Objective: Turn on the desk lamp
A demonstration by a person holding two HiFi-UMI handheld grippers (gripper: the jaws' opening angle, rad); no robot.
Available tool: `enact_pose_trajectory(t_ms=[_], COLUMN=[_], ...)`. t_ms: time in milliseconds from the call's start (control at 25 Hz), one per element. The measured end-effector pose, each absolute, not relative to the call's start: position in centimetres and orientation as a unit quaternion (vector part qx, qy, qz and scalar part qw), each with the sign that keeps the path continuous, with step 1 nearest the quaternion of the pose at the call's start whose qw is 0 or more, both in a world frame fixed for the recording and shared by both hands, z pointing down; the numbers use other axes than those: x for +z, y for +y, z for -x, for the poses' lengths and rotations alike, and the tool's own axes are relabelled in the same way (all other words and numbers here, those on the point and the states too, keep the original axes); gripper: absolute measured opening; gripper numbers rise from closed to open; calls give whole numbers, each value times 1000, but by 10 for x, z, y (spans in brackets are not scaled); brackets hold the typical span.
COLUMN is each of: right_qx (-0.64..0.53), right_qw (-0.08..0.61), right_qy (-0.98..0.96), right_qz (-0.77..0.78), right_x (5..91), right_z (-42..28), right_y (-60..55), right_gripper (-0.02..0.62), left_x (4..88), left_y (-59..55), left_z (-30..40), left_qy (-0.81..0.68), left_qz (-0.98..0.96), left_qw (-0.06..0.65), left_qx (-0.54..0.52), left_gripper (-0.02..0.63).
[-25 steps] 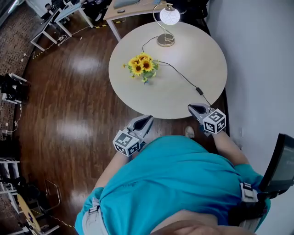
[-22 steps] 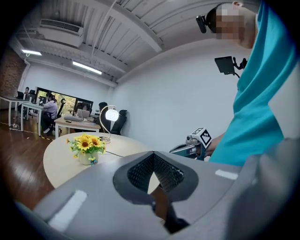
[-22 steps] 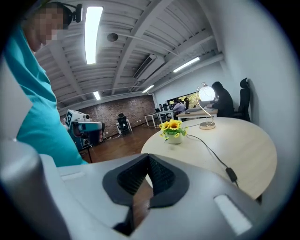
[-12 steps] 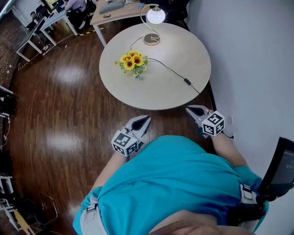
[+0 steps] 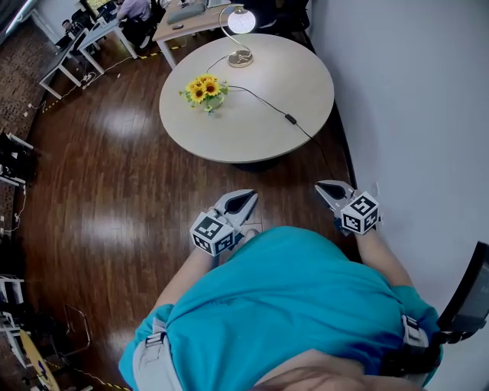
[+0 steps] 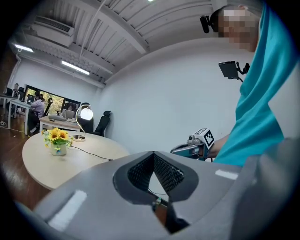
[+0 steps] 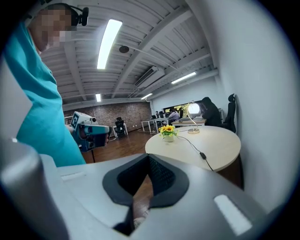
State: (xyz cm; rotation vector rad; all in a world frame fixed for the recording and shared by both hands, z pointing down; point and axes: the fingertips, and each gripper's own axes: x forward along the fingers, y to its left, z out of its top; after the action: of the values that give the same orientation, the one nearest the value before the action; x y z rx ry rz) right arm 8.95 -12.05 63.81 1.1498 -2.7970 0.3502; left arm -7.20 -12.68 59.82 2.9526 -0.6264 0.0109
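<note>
on the table [image 5: 260, 134] the desk lamp [image 5: 241, 21] glows; left hand-held gripper [image 5: 246, 200] and right hand-held gripper [image 5: 326, 188] closed, empty.

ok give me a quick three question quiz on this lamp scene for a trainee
1. True or false: the left gripper and the right gripper are both shut with nothing between the jaws.
2. The switch on the cord lies: A on the round table, B on the floor, C on a chair.
3. Short answer: is the desk lamp on or off?

Key: 1 true; 2 A; 3 on, its globe glows.
</note>
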Motion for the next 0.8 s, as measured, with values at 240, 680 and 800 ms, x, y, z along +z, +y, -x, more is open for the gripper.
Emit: enact_pose_trajectory(t_ms=[240, 680, 800], right_qx=[105, 96, 83], right_qw=[68, 55, 64], right_qy=[-923, -927, -926], right_qz=[-364, -359, -362], right_x=[664, 660, 662], right_z=[-153, -137, -96], right_y=[-39, 28, 19], right_gripper=[2, 2, 2], left_x=[613, 600, 606], left_y=[-50, 22, 18], left_z=[1, 21, 70], left_qy=[-207, -214, -214], left_qz=[-974, -975, -975], left_qw=[88, 57, 58], left_qx=[4, 3, -13], left_gripper=[25, 25, 25])
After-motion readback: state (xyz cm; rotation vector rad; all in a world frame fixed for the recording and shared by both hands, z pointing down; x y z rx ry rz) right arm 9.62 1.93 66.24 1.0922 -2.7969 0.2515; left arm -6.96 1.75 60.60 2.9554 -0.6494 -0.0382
